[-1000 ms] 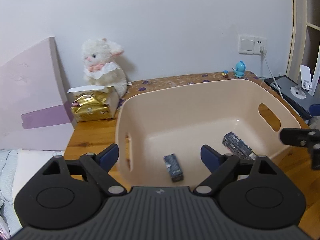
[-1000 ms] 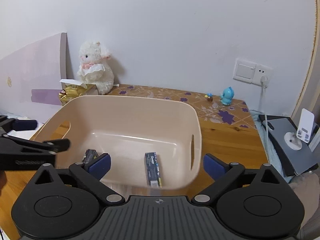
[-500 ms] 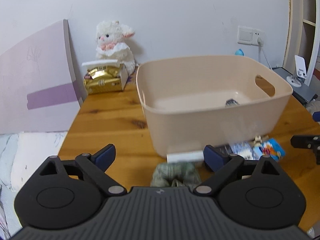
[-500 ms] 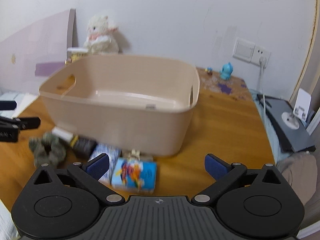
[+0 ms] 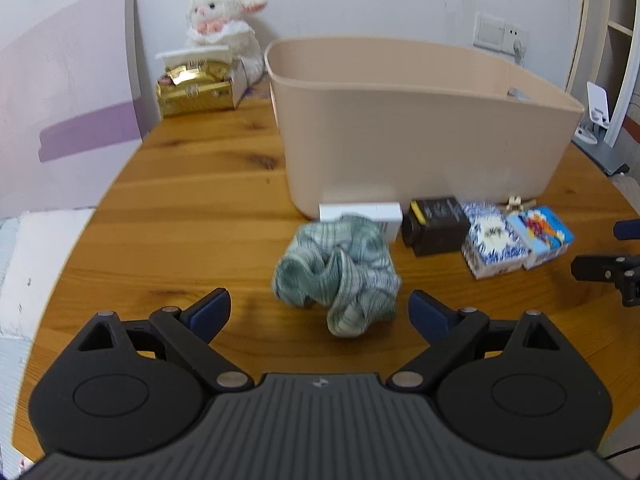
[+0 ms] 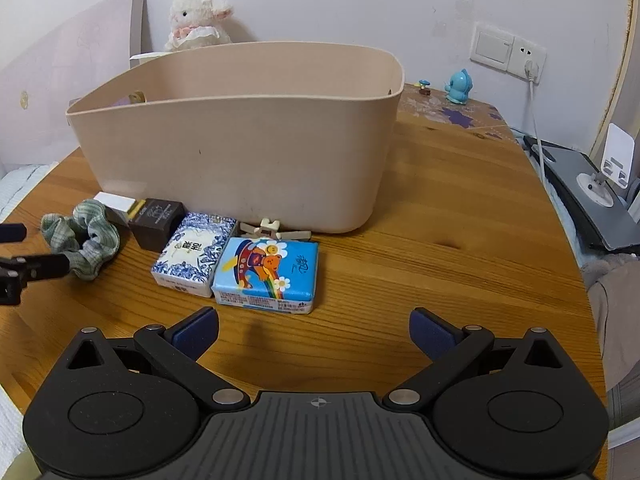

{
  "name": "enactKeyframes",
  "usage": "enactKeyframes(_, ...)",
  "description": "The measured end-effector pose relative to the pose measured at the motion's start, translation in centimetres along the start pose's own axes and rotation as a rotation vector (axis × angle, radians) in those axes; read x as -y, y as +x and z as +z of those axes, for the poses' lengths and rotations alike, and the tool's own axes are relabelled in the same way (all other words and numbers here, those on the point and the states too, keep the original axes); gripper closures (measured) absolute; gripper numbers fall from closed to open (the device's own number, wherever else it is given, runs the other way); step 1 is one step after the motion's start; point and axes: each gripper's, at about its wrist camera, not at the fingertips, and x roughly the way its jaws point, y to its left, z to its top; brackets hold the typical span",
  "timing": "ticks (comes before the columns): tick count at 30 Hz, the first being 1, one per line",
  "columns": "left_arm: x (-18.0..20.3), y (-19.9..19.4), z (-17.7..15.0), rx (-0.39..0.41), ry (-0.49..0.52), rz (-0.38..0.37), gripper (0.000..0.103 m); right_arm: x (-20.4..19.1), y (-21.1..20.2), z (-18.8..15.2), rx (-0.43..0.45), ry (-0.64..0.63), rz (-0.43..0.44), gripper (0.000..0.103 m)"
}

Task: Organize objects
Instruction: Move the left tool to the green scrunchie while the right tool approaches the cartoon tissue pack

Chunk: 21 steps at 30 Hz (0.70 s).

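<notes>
A beige plastic bin (image 5: 420, 120) (image 6: 240, 136) stands on the wooden table (image 5: 192, 208). In front of it lie a green checked scrunchie (image 5: 340, 272) (image 6: 82, 240), a white box (image 5: 360, 216), a dark brown box (image 5: 434, 226) (image 6: 158, 224), a blue-and-white tissue pack (image 5: 494, 246) (image 6: 194, 256), a cartoon tissue pack (image 5: 542, 236) (image 6: 268, 278) and a small beige clip (image 6: 274, 232). My left gripper (image 5: 320, 310) is open, low, just short of the scrunchie. My right gripper (image 6: 314, 330) is open, just short of the cartoon pack.
A white plush lamb (image 5: 224, 24) and a gold box (image 5: 196, 88) stand at the back left by a pink board (image 5: 68, 92). A blue figurine (image 6: 460, 86), a wall socket with cable (image 6: 528, 56) and a grey device (image 6: 588, 196) are at the right.
Both grippers have dropped from above the bin to table height in front of it. The bin's inside is now out of sight and the objects on the table have come into view.
</notes>
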Motion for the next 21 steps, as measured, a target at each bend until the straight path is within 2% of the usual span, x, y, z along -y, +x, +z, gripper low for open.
enactKeyframes(7, 0.6, 1.9, -0.4, -0.010, 0.004, -0.032, 0.007, -0.5, 1.7, -0.2, -0.018, 0.020, 0.010, 0.000)
enactKeyframes(15, 0.7, 3.2, 0.0, -0.009, -0.012, -0.033, 0.007, -1.4, 3.3, 0.1, -0.028, 0.036, 0.024, 0.000)
enactKeyframes(21, 0.3, 3.5, 0.0, 0.000, -0.024, -0.026, 0.010, -2.7, 4.0, 0.4, -0.009, 0.010, -0.003, 0.001)
